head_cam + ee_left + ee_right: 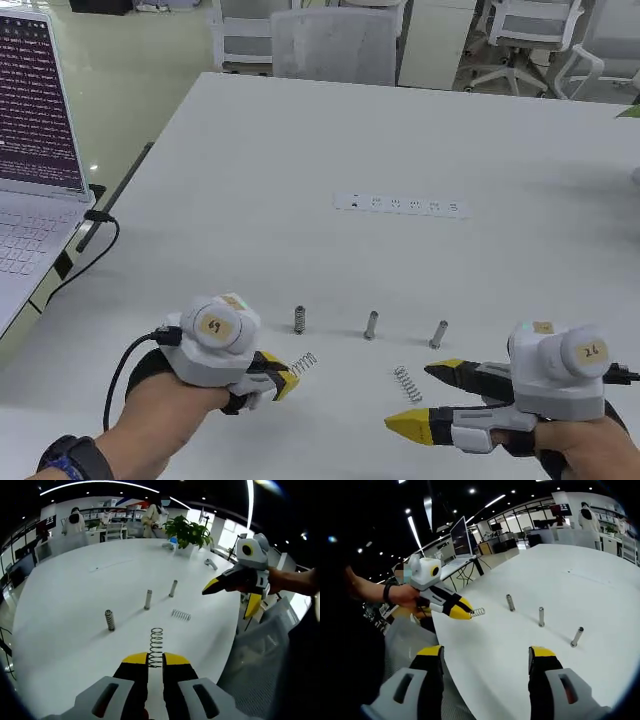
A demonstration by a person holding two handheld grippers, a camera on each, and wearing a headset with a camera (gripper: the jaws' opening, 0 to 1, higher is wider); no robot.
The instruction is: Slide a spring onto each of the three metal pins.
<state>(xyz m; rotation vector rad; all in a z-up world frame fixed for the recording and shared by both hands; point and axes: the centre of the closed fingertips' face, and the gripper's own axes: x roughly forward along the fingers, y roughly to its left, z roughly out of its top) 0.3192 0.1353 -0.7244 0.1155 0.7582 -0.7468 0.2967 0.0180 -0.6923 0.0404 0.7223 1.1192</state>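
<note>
Head view puts me mid-task: one spring is on, two are left to fit. I count three metal pins standing in a row on the worktop (250, 150), and I take the middle pin (371, 325) as my mark. The left pin (299, 320) already wears the seated spring (109, 619). The middle pin and the right pin (438, 334) are bare.

I count three springs as well. Besides the seated one, there is a held spring (303, 363), nearer me and to the left of the middle pin. There is also a loose spring (404, 383) lying flat on the worktop, nearer me and slightly right of the middle pin.

My left gripper (287, 377) is clamped on one end of the held spring, and the coil sticks out ahead of the tips. My right gripper (427, 398) is spread wide and grips nothing, hovering nearer me and right of the middle pin.

I judge the next move is to carry the held spring over the middle pin, line its bore up with the pin top and slide it down. The coil looks floppy, so it calls for a straight, steady approach
</note>
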